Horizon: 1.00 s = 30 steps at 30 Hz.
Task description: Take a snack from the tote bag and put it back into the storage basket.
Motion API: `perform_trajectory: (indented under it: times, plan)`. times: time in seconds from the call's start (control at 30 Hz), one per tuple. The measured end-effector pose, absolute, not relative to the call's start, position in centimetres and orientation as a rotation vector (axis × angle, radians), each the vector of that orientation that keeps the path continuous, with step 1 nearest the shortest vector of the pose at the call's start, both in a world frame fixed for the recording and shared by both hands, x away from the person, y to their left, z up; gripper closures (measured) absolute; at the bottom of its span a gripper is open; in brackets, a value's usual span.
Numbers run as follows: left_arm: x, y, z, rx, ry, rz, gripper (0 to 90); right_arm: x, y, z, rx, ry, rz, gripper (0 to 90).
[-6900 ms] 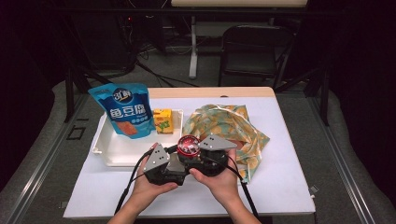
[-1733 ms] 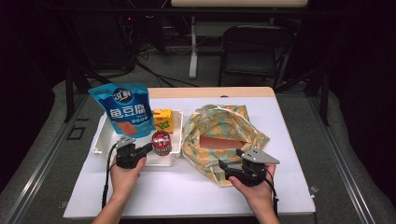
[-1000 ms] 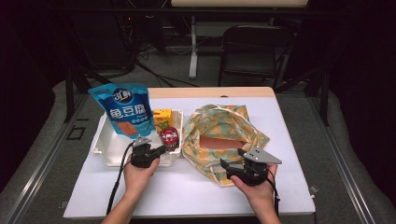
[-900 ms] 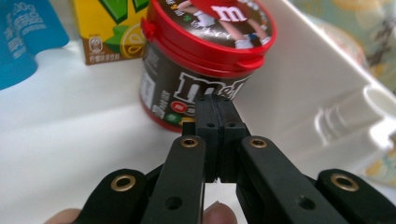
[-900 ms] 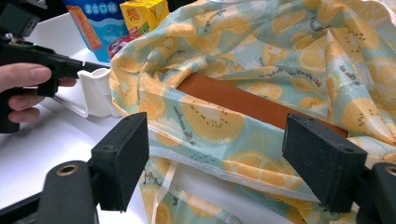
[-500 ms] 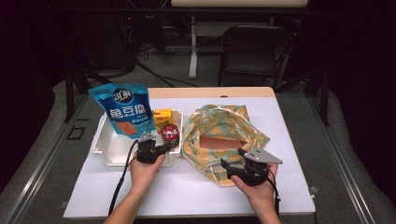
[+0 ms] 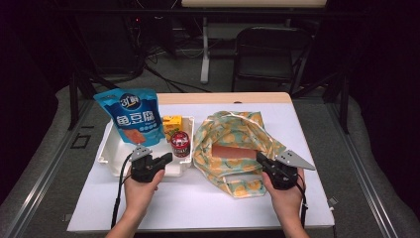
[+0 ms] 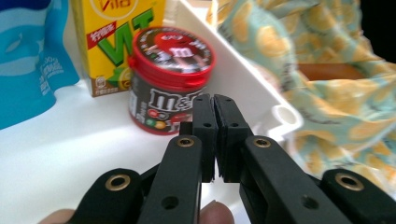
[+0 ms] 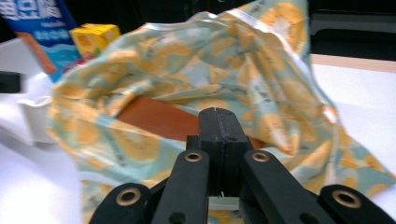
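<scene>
Dead ahead of the left tool (image 8: 215, 105), at its twelve o'clock, the M&M's tub (image 8: 170, 79) stands upright in the white tray (image 7: 110, 148), just beyond empty, closed jaws. Right tool (image 7: 267, 166) pinches the fruit-print bag (image 9: 261, 70) rim.

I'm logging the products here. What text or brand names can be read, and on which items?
"m&m's": side of the red-lidded round candy jar.
"Vita", "VLT": yellow drink carton.
Large white Chinese characters: blue snack pouch; I cannot read them reliably.
Small print on the pouch: blurred.
</scene>
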<state>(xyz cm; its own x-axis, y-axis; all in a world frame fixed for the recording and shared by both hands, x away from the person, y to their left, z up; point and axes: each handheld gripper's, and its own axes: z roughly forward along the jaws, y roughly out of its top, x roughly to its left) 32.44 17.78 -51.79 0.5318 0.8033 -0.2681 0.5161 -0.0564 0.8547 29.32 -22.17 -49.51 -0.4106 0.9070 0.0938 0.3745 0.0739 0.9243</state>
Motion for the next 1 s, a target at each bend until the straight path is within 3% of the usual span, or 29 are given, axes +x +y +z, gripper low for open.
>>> perform_trajectory:
  times: [0.5,1.0]
  plan:
    - [30.7,12.3,-50.3,1.778,0.955,0.315,90.0,32.6,-23.1,-52.2,1.336,1.938,1.244,90.0]
    - [32.0,6.1,-51.4,1.803,0.912,0.245,90.0,31.4,-23.5,-55.2,1.445,2.058,1.167,90.0]
